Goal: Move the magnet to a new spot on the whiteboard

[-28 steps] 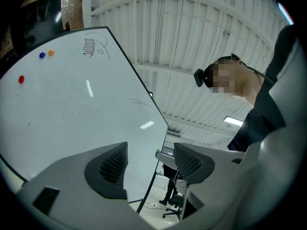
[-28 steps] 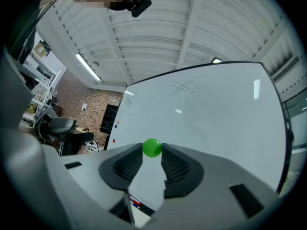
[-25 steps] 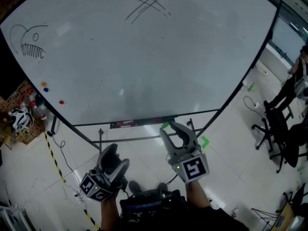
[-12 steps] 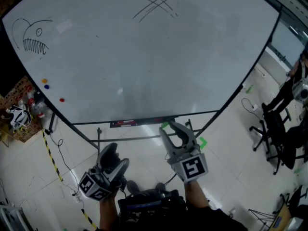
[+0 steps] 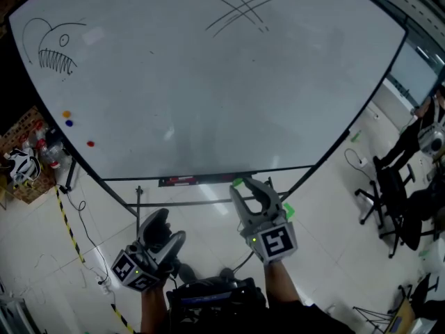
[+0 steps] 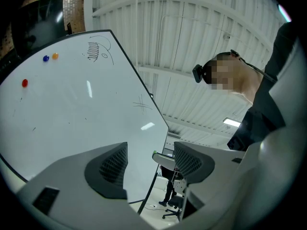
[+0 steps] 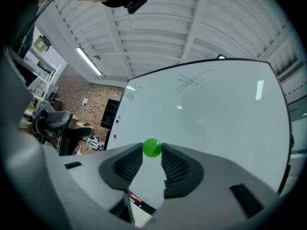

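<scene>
As far as I can see from here, the left gripper [image 5: 165,229] hangs at 7 o'clock, jaws spread wide on nothing. The whiteboard [image 5: 208,96] has a toothy face doodle [image 5: 54,47] at 10 o'clock and crossed lines [image 5: 243,9] near 12. At 6 o'clock the right gripper [image 5: 254,186] pinches the green magnet [image 7: 152,147] at its tips, below the board's bottom edge. It's a round ball, so I can't tell which way it points.

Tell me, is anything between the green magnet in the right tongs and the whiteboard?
Nothing visible stands in the way. The right tongs hold the green magnet, with only open air between it and the whiteboard. The three small magnets sit far off, near the board's left edge.
</scene>
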{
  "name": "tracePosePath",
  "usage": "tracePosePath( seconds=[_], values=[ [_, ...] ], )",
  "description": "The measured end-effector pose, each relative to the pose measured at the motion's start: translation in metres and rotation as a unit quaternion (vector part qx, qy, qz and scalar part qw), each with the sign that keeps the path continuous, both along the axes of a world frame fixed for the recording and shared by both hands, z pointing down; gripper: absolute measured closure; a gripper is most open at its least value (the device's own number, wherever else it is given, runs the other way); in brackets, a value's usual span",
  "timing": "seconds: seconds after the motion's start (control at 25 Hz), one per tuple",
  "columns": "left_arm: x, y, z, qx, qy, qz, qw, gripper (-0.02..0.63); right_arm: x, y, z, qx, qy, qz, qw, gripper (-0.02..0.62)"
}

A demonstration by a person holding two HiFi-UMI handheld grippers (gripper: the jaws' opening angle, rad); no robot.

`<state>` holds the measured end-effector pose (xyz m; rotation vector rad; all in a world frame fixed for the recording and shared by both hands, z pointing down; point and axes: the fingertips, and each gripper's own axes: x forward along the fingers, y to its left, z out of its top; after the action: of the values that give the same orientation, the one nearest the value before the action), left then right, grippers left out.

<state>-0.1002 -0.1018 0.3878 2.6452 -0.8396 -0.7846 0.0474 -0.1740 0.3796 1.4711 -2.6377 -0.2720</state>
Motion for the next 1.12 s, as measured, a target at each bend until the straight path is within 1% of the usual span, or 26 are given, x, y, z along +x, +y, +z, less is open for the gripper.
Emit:
tracePosePath(
  seconds=[0.24, 0.4, 0.52, 0.68, 0.92, 1.04, 1.12],
  values=[
    [-0.013, 0.003, -0.001, 0.005, 0.013, -0.007, 0.9999, 0.311, 0.002, -0.026, 0.007, -0.01, 0.03, 0.019, 0.999, 0.445],
    [-0.025, 0.006, 0.0, 0.008, 0.014, -0.016, 0.9997, 0.311, 0.003, -0.052, 0.006, 0.01, 0.047, 0.037, 0.998, 0.445],
    [-0.035, 0.008, 0.001, 0.01, 0.013, -0.026, 0.9995, 0.311, -0.001, -0.072, 0.007, 0.016, 0.075, 0.05, 0.996, 0.445],
    [-0.046, 0.011, 0.002, 0.015, 0.008, -0.039, 0.9991, 0.311, -0.007, -0.098, 0.006, 0.009, 0.104, 0.066, 0.992, 0.445],
    [-0.061, 0.014, 0.006, 0.015, 0.006, -0.051, 0.9986, 0.311, -0.015, -0.139, 0.003, 0.016, 0.124, 0.084, 0.989, 0.445],
    [-0.065, 0.015, 0.007, 0.014, 0.006, -0.053, 0.9985, 0.311, -0.018, -0.162, -0.001, 0.02, 0.111, 0.098, 0.989, 0.445],
    [-0.068, 0.016, 0.008, 0.014, 0.006, -0.056, 0.9983, 0.311, -0.019, -0.176, 0.002, 0.013, 0.121, 0.115, 0.986, 0.445]
  ],
)
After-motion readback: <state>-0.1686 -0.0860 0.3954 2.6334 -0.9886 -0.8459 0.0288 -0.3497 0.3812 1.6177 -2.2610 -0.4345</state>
